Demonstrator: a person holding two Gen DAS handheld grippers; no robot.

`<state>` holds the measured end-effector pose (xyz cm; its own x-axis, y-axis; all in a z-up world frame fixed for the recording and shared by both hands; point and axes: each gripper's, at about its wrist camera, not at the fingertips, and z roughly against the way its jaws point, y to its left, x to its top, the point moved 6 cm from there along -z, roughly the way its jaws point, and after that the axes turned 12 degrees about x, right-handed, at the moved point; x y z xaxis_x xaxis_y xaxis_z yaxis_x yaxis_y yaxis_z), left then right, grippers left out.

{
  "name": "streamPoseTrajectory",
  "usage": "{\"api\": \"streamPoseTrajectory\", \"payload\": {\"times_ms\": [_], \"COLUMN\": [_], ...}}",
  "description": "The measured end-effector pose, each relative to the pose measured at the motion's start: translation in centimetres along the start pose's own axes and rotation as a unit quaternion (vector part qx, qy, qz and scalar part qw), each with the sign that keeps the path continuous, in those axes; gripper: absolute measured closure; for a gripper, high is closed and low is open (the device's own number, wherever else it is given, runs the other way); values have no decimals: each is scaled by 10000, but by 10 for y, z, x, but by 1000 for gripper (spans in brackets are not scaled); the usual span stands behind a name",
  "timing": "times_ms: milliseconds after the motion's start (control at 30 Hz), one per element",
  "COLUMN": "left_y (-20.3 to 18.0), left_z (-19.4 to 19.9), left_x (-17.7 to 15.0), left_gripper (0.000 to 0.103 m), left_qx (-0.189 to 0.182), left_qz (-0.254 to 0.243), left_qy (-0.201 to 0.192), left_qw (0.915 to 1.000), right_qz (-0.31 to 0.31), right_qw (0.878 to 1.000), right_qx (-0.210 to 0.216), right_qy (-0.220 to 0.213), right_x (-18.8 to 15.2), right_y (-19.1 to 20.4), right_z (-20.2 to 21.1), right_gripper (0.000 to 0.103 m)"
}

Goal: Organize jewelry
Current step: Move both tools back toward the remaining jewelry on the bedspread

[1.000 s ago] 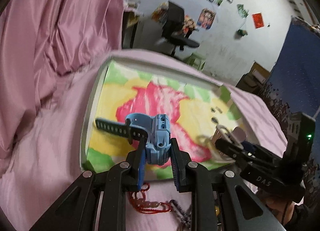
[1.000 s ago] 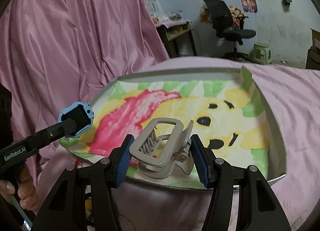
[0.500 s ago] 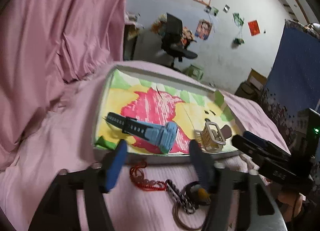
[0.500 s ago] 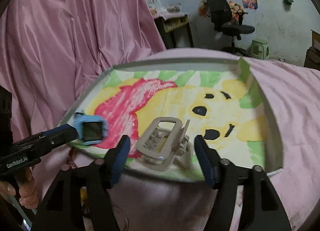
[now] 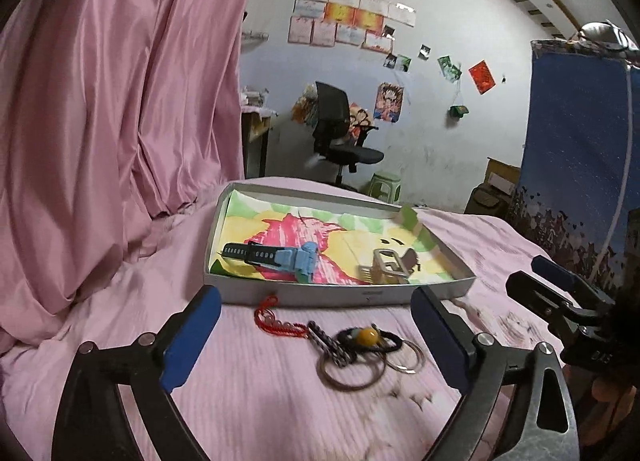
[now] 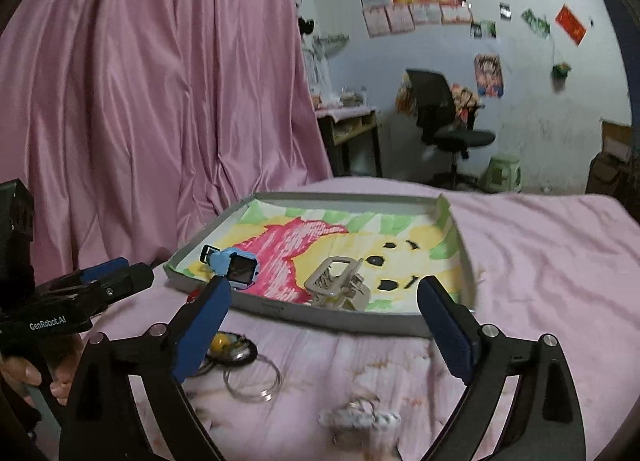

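Note:
A shallow grey box point(image 5: 320, 296) point(image 6: 328, 317) lined with a yellow and pink bear drawing lies on the pink bedspread. In it lie a blue watch point(image 5: 298, 259) point(image 6: 232, 267) and a beige hair claw clip point(image 5: 390, 266) point(image 6: 338, 287). In front of the box lie a red cord bracelet point(image 5: 276, 321), a dark hair tie with a yellow bead point(image 5: 368, 337) point(image 6: 224, 343), metal rings point(image 5: 352, 371) point(image 6: 252, 379) and a pale trinket point(image 6: 360, 419). My left gripper point(image 5: 316, 337) and right gripper point(image 6: 324, 325) are open and empty, near the box's front edge.
A pink curtain point(image 5: 120, 101) hangs at the left. Beyond the bed stand a black office chair point(image 5: 340, 141), a desk point(image 6: 348, 129) and a green stool point(image 5: 386, 185). A blue hanging point(image 5: 580, 165) stands at the right.
Both grippers let go and opened: the watch and the claw clip now lie in the box. Both grippers pulled back towards me, above the loose jewelry on the bedspread.

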<state>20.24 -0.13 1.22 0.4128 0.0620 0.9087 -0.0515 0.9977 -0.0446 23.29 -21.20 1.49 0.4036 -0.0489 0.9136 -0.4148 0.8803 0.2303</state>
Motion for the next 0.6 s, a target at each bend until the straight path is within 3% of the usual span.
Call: {"api": "streamPoseTrajectory", "payload": {"times_ms": [100, 367, 600], "left_y": [-4, -11, -14], "left_z": [12, 27, 17], "left_x": [-5, -19, -31], "left_gripper": [6, 5, 5], "left_qx": [-13, 6, -117], "left_qz": [-37, -177, -291], "left_qy": [-110, -224, 191], "left_qw": [9999, 9996, 9993], "right_qz": [158, 264, 417], "right_qw": [9997, 9986, 9981], "right_qx": [-116, -362, -417], "right_qy": [-138, -277, -157], "right_x": [-3, -15, -28], "right_y": [6, 11, 13], "right_z": [21, 61, 66], "right_gripper": [5, 4, 4]}}
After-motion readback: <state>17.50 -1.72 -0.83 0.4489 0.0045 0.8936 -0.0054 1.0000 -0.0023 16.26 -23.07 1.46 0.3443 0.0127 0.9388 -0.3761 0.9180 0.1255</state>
